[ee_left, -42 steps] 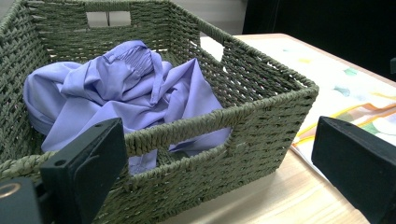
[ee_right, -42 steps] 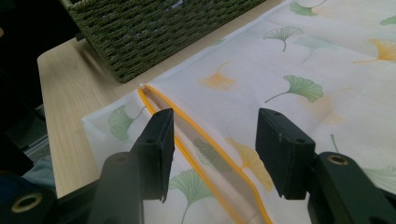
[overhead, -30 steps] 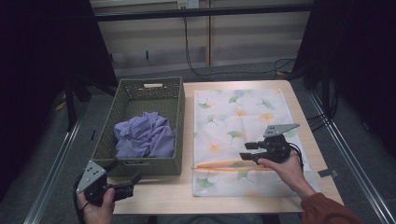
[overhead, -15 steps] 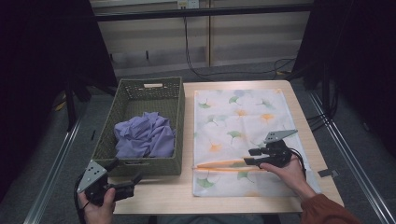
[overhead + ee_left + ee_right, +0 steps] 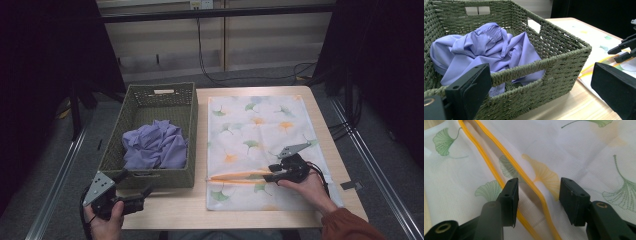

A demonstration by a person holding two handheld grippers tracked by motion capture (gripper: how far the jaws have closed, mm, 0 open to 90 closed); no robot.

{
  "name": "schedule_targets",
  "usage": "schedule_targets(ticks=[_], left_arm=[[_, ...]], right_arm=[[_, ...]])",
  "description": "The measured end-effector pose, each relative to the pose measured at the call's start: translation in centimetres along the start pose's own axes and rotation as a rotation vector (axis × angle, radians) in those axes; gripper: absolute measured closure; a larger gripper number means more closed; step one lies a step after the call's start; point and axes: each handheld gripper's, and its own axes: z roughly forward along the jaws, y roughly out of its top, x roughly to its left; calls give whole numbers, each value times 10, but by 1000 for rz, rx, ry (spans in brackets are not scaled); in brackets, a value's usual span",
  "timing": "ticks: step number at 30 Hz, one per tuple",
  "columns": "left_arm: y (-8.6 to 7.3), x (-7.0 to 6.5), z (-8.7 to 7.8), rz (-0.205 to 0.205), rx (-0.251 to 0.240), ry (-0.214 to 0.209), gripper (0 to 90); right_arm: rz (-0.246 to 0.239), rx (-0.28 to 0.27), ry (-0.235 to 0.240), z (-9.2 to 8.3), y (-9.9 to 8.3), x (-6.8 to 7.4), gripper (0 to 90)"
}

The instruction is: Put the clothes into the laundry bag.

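Note:
A white mesh bag (image 5: pixel 260 125) printed with ginkgo leaves lies flat on the table. Its yellow-edged zip opening (image 5: pixel 235 176) gapes slightly near the front. My right gripper (image 5: pixel 265 176) rests low on the bag at the opening's right end. In the right gripper view its jaws (image 5: pixel 539 185) stand open astride one yellow edge (image 5: pixel 499 150), and no pad presses on it. A crumpled purple cloth (image 5: pixel 155 145) lies in the green woven basket (image 5: pixel 150 92). My left gripper (image 5: pixel 147 191) hovers open at the basket's front corner, facing the cloth (image 5: pixel 486 50) with nothing between its jaws (image 5: pixel 541 82).
The basket's front wall (image 5: pixel 564 57) stands right ahead of the left jaws. Bare wood (image 5: pixel 165 207) runs along the front of the table. Black cables (image 5: pixel 320 172) trail from the right gripper. Dark curtains and metal rails flank the table.
My right gripper has sunk onto the bag and come a little nearer the person, its jaws now at the zip opening. The left gripper has stayed still.

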Motion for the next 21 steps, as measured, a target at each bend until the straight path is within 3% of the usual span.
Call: schedule_targets(ticks=[4,7,13,16,21], left_arm=[[0,0,1,-5,2,-4,31],[0,-1,0,6,-2,12,32],[1,0,2,4,-1,1,32],[1,0,2,4,-2,0,32],[1,-1,1,2,-7,-3,33]], right_arm=[[15,-3,-37,0,0,0,629],[20,-5,-48,-1,-1,-2,692],[33,-16,-72,-1,-2,-4,802],[44,-12,-71,-1,-2,-7,846],[113,-32,-28,-1,-4,-13,873]])
